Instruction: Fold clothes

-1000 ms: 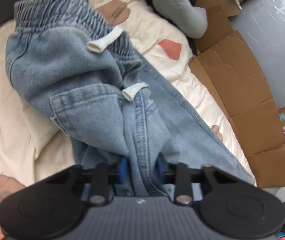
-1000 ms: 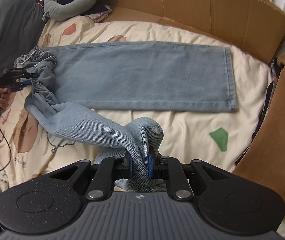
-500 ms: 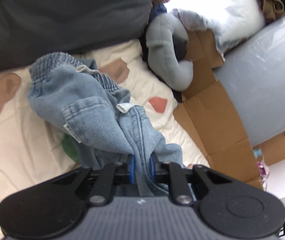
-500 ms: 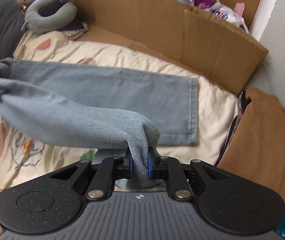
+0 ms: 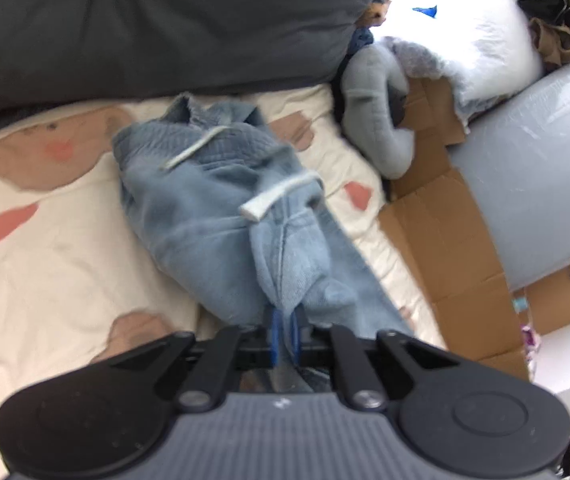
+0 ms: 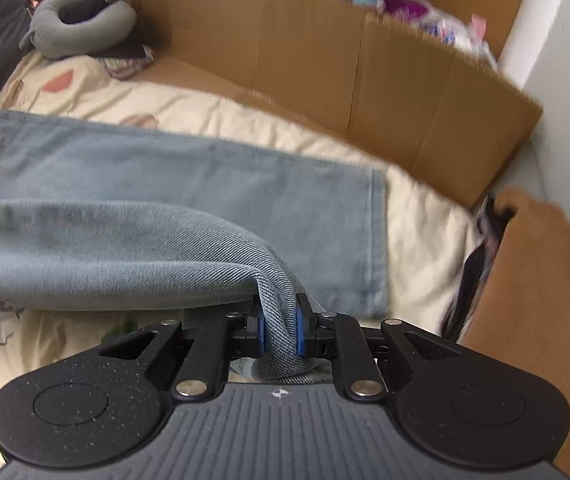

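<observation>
Denim everywhere: the jeans [image 6: 213,184] sprawl across my cream patterned bedsheet [image 5: 65,264]. My left gripper [image 5: 283,334] is clamped tight on a bunch of fabric near the waist, blue pads squeezed almost together, the elastic waistband and white drawstring [image 5: 277,196] crumpled just ahead of it. My right gripper [image 6: 278,330] pinches the end of one trouser leg, a thick fold wedged between its pads, that leg lifted off the sheet. Other leg lies flat, hem towards the cardboard wall [image 6: 365,80]. Grey neck pillow [image 6: 81,20] sits in the far corner.
</observation>
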